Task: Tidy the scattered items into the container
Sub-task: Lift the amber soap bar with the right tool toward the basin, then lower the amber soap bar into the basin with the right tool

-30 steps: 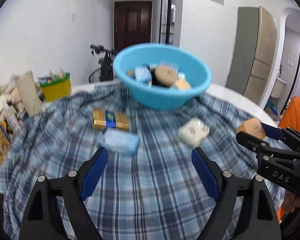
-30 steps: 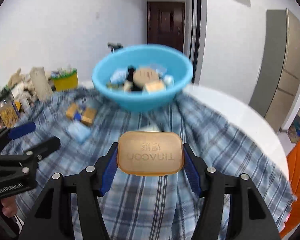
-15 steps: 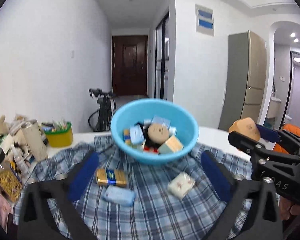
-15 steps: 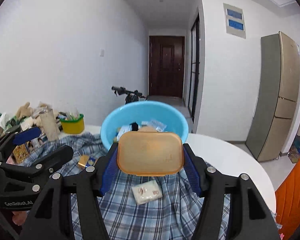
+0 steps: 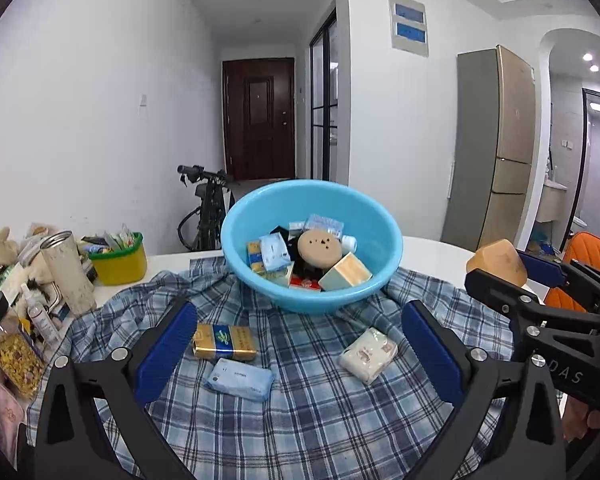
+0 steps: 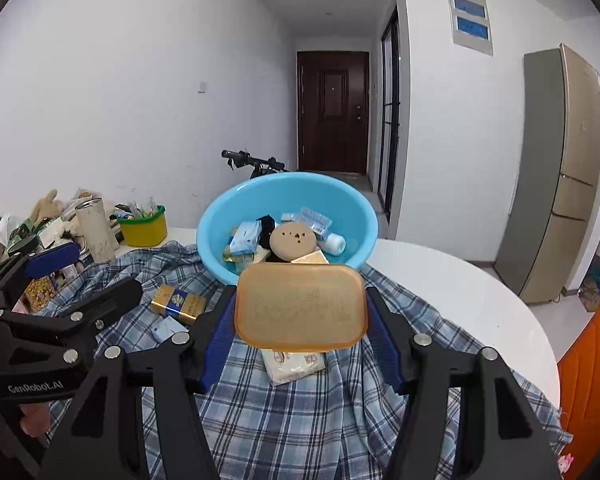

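— What's in your jaws?

— My right gripper (image 6: 300, 312) clamps a flat amber soap bar (image 6: 301, 307); my left gripper (image 5: 300, 354) gapes empty.

— What's left?

— On the checked cloth (image 5: 300, 420): pale-blue packet (image 5: 240, 379), gold box (image 5: 224, 342), white packet (image 5: 368, 355). Beyond, mid-tabletop, the blue plastic basin (image 5: 260, 280) is already part-filled.

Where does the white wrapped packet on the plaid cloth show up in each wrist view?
Left wrist view: white packet lies right of centre on the plaid cloth, below the bowl.
Right wrist view: white packet at centre, partly hidden under the held tan bar.
Shared landmark: blue bowl.
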